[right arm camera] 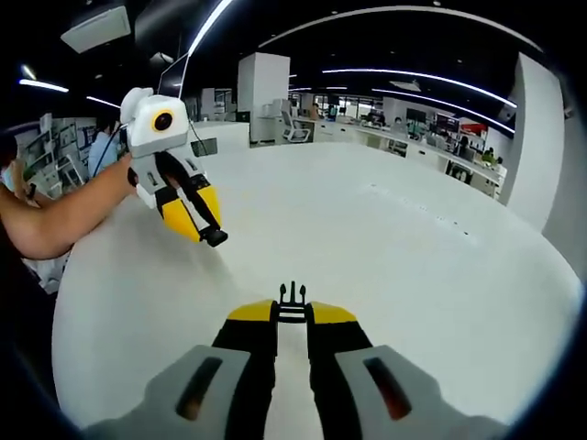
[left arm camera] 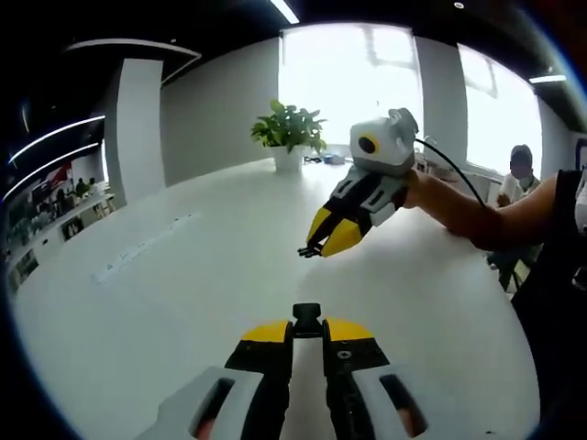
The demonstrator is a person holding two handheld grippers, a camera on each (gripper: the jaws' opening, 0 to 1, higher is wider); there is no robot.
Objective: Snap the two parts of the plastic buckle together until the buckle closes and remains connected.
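Black plastic buckle halves sit pinched in both tongs, the socket half (left arm camera: 306, 318) in the left tongs (left arm camera: 307, 332), the pronged half (right arm camera: 293, 298) in the right tongs (right arm camera: 292, 316), held apart above the white surface (left arm camera: 183, 275); light, stiff, slippery, best gripped by their rear ends

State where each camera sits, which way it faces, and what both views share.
Left gripper view: rides the left claw, shut on a black plastic socket buckle part; faces windows and a potted green plant; forearm shows.
Right gripper view: rides the right claw, shut on a black pronged plastic buckle part; faces the office.
Shared: white round table, both claws.
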